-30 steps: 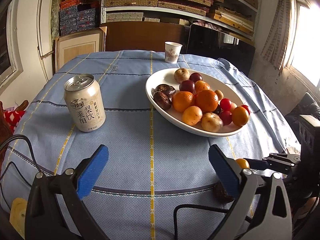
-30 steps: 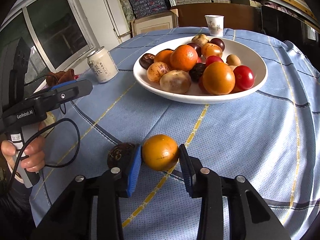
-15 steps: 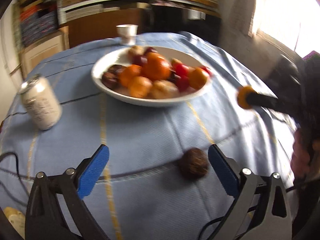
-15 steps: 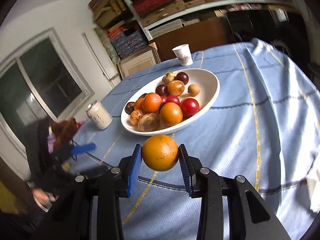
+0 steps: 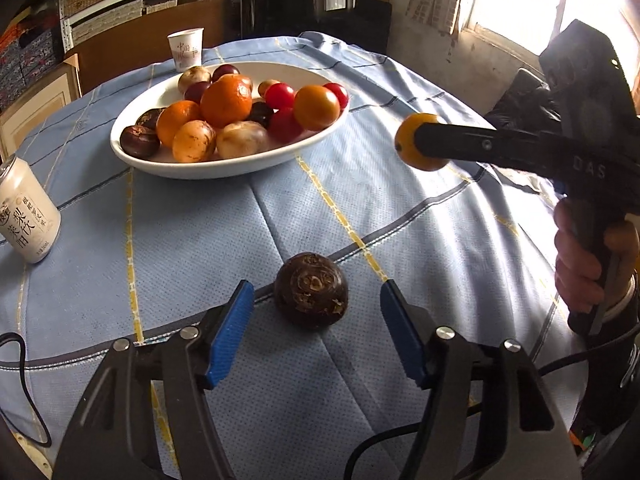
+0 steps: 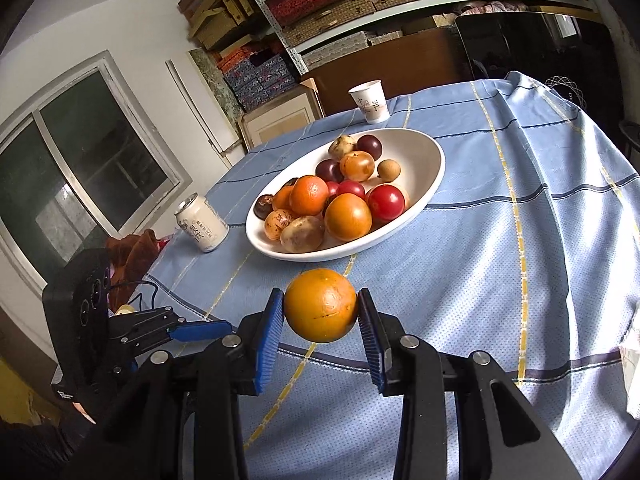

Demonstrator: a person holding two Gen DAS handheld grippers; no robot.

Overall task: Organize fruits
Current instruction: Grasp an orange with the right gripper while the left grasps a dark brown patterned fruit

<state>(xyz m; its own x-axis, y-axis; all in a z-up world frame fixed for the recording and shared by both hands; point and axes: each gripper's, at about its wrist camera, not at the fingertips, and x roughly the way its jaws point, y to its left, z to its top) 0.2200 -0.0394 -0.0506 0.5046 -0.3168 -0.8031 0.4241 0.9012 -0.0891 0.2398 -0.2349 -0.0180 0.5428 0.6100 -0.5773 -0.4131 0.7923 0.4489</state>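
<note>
A dark brown round fruit (image 5: 311,289) lies on the blue tablecloth between the blue pads of my left gripper (image 5: 314,326). The jaws are closing, with a gap still on both sides of the fruit. My right gripper (image 6: 320,322) is shut on an orange fruit (image 6: 320,305) and holds it above the cloth, short of the white oval bowl (image 6: 424,184). The same orange fruit (image 5: 414,142) shows in the left wrist view, right of the bowl (image 5: 224,166), which holds several oranges, red and dark fruits.
A drink can (image 5: 25,212) stands left of the bowl and a paper cup (image 5: 186,49) behind it. A person's hand (image 5: 580,264) grips the right tool's handle. Shelves with boxes and a window line the walls beyond the table.
My left gripper swung right and down onto the dark fruit, and its jaws narrowed around it. My right gripper lifted the orange fruit off the cloth and turned toward the bowl.
</note>
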